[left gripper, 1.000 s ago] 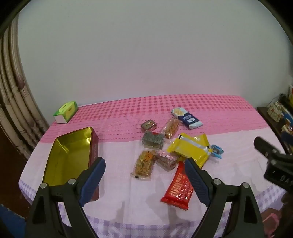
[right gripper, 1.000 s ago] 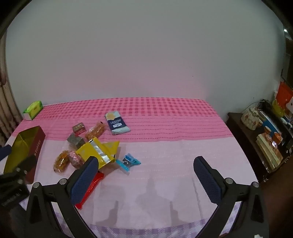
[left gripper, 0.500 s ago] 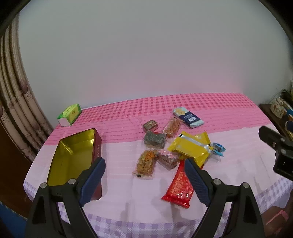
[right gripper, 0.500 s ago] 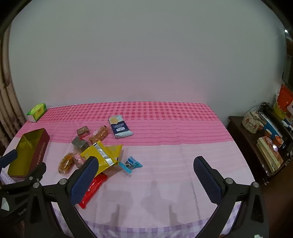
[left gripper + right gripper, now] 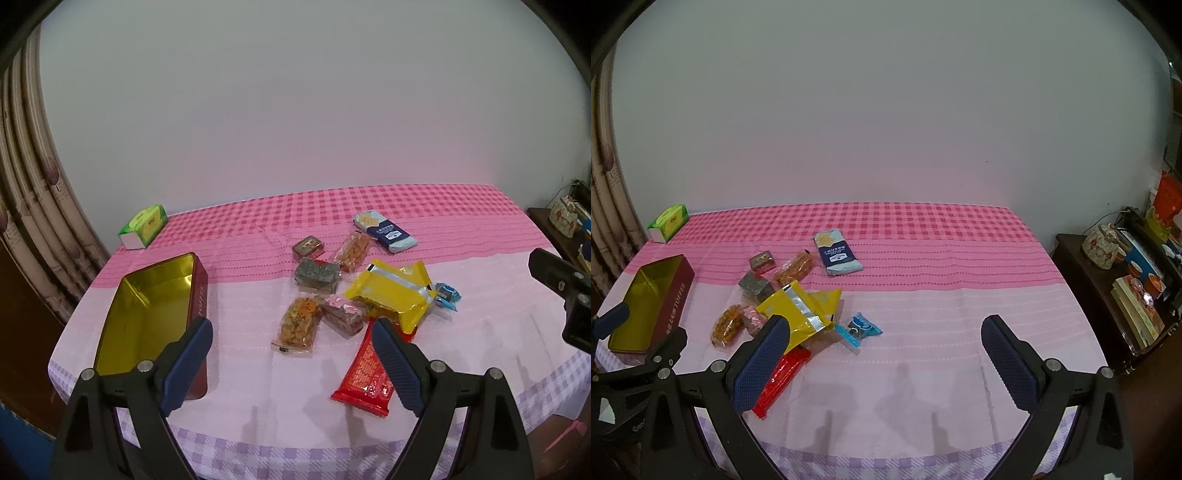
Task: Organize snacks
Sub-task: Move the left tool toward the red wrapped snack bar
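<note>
Nine wrapped snacks lie in a loose pile on the big table with the pink and purple checked cloth (image 5: 258,387), and not one of them is put away yet. Next in size is the long red tin with a shiny gold inside (image 5: 147,314), which sits open and empty at the left of the pile, most likely waiting for the snacks to go in. Both grippers hang above the near edge of the table, as if getting ready. The left gripper (image 5: 291,363) has its jaws spread wide with nothing between them, and the right gripper (image 5: 886,363) is the same, wide apart and holding nothing. Biggest in the pile is the yellow foil bag (image 5: 391,291), which rests partly on top of the long red wrapper bar (image 5: 364,373), so the bag may need lifting first. Farther back lies the flat blue cracker pack (image 5: 386,232), a little apart from the rest. Smaller ones are the clear bag of orange crunchy bits (image 5: 297,321), the pink wrapped cake (image 5: 343,313) just beside it, the dark grey square block (image 5: 317,273), the slim clear pack of orange pieces (image 5: 352,250) and the little brown box (image 5: 308,246). Smallest is the blue candy (image 5: 447,295), touching the yellow bag's right side. A green tissue box (image 5: 144,225) sits far back by the wall, out of the way.
</note>
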A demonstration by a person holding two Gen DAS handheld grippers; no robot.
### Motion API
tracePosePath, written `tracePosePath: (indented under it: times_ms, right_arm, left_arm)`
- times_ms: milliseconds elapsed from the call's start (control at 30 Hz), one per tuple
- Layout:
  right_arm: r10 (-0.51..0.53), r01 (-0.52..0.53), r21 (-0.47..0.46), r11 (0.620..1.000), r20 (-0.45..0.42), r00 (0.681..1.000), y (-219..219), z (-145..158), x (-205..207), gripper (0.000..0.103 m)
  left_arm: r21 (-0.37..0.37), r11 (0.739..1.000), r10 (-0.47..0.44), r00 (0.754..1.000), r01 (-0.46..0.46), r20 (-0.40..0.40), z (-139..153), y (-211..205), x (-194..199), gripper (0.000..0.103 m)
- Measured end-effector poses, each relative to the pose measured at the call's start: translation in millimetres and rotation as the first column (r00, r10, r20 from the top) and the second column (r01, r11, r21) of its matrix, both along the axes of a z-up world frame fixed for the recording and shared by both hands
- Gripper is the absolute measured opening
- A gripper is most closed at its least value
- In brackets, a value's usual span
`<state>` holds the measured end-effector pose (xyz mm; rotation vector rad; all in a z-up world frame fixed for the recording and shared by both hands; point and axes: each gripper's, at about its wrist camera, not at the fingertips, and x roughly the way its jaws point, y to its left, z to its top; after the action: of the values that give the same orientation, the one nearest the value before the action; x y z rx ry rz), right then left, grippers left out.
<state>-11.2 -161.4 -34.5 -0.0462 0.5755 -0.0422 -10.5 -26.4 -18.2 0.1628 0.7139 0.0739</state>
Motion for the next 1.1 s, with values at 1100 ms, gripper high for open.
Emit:
tracePosePath:
  times_ms: [1100]
  right_arm:
    - [-0.029,0.029,-0.005,1.000,-0.046,0.999,-9.3,-16.1,16.1,0.103]
  left_arm:
    - [-0.014,0.996,-0.091,0.988,0.090,-0.122,-53.5,-12.6,26.4,0.090]
